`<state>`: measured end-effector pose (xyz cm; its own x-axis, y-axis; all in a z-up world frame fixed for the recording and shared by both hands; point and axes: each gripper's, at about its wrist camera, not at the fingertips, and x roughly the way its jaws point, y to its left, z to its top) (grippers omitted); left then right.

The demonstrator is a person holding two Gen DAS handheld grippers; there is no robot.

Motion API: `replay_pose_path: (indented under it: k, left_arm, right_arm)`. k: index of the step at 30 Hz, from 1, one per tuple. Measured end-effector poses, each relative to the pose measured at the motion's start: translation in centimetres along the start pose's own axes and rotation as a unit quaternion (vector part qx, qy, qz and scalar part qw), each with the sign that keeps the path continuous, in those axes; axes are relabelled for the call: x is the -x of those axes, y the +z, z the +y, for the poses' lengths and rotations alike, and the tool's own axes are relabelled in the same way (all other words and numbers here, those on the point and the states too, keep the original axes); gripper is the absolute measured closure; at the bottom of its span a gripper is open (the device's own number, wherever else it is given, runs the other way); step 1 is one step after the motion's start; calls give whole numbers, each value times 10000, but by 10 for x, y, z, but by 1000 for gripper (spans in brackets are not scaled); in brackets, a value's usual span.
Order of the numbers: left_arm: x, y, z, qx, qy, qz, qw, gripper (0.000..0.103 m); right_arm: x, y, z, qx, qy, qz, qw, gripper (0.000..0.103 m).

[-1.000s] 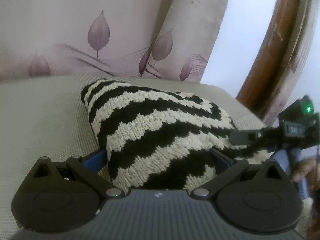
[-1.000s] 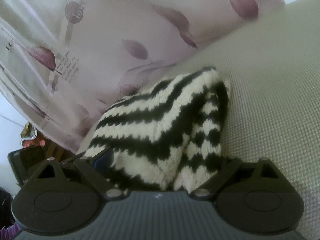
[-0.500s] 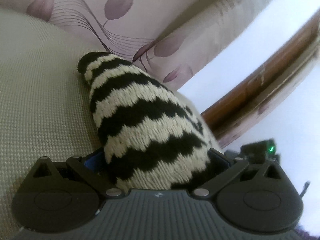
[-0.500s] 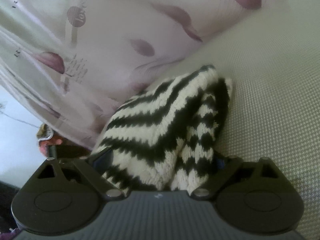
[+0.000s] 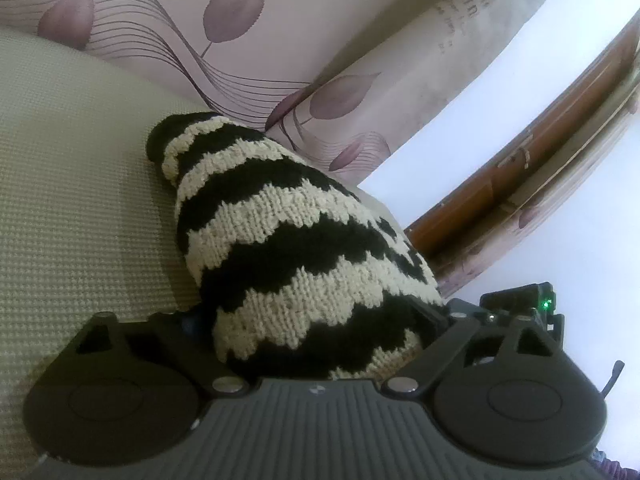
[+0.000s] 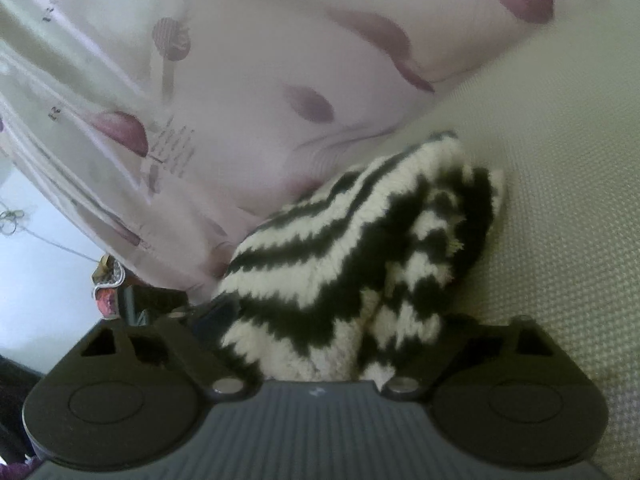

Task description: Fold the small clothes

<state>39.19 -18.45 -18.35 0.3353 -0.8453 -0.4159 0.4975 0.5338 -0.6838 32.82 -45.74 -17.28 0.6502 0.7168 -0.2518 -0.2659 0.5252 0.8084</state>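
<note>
Left wrist view shows one knitted garment (image 5: 296, 248), striped black and cream, bunched in a mound that fills the gap between the left gripper's (image 5: 316, 332) two fingers and runs forward from them over the beige woven surface (image 5: 80, 200). The right wrist view shows the same single garment (image 6: 360, 256) filling the gap between the right gripper's (image 6: 320, 336) fingers too, its far end lying ahead and slightly right on the surface (image 6: 560, 200). Both pairs of fingers have just been closing from nearly full width with the knit between them; the wool hides the pads, so whether they press it cannot be told. Compared with a second earlier, the left view has tilted and dropped lower, so the garment's tip now points up and left. The right gripper, which then reached in at the right edge, now shows only as a black block with a green light (image 5: 532, 300) just right of the left fingers. One leaf-printed curtain (image 5: 248, 32) hangs beyond the garment, with a wooden frame (image 5: 540, 160) to its right.
</note>
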Motion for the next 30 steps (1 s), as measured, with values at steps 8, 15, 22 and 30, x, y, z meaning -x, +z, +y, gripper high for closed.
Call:
replay_pose_path:
  k: [8, 15, 22, 30]
  left_arm:
    - [-9, -1, -12, -267, 165, 7, 9995, 17]
    - [-2, -9, -24, -415, 431, -159, 9981, 36]
    - [10, -19, -36, -361, 695, -305, 9965, 38]
    - [35, -27, -49, -346, 921, -314, 9947, 40]
  right_arm:
    - [-13, 0, 12, 398, -269, 196, 9987, 27]
    - [-15, -10, 25, 636, -488, 103, 9967, 48]
    - [-9, -22, 31, 394, -448, -139, 9981, 49]
    - [-6, -40, 53, 205, -354, -263, 9988, 50]
